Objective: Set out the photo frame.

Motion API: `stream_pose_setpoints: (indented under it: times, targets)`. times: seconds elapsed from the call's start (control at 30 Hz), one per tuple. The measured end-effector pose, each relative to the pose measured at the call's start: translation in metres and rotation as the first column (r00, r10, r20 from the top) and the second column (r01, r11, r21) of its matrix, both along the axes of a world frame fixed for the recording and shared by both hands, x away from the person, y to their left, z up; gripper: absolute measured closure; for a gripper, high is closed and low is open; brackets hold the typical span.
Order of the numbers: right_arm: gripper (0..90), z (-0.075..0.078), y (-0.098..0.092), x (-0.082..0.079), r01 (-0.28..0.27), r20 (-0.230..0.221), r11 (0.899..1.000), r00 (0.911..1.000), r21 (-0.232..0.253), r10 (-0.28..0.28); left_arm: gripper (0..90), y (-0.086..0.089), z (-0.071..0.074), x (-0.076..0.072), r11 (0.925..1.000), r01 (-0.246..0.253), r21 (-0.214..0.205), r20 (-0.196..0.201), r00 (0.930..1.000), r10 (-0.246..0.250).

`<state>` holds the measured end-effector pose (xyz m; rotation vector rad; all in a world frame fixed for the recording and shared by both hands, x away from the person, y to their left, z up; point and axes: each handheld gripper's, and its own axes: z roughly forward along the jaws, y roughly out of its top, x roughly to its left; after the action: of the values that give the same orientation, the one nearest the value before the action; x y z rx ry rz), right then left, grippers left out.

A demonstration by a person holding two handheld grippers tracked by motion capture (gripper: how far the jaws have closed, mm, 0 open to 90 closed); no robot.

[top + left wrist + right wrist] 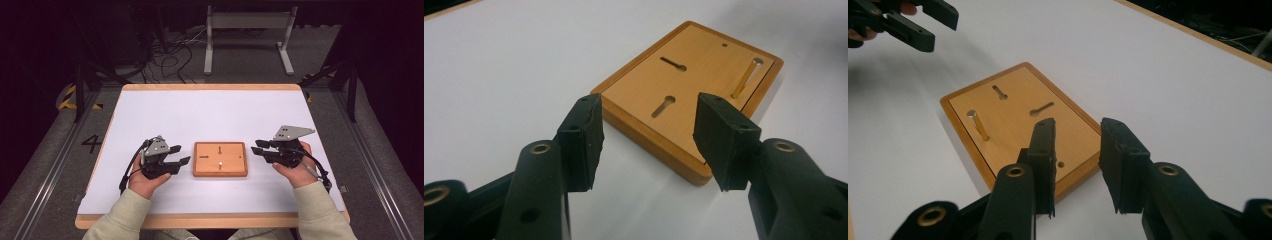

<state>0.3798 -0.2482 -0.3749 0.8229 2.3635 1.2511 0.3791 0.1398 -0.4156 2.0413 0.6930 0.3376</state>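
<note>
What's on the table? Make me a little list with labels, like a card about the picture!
table: white top with a wooden edge
board: flat wooden board in the middle, between the two grippers
slots: two keyhole-shaped slots cut in the board
pin: one brass pin standing in the board
left gripper: open, left of the board, holding nothing
right gripper: open, right of the board, holding nothing
fingers: black, pointing at the board, not touching it

White surface (210, 115) with wood edging, grey floor (250, 62), dark surround. Tangled cables (170, 57) and a grey metal frame (248, 37), possibly a stand, behind.
</note>
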Motion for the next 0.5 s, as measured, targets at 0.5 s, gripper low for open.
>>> stream_pose_setpoints:
  times: [0.5]
  targets:
    - [66.9,-0.009,-0.018,0.003,0.069,-0.046,0.998,0.9966,0.01,-0.069,55.6,-0.041,0.011,0.01,0.9918,0.123,-0.032,-0.003,0.9923,-0.124]
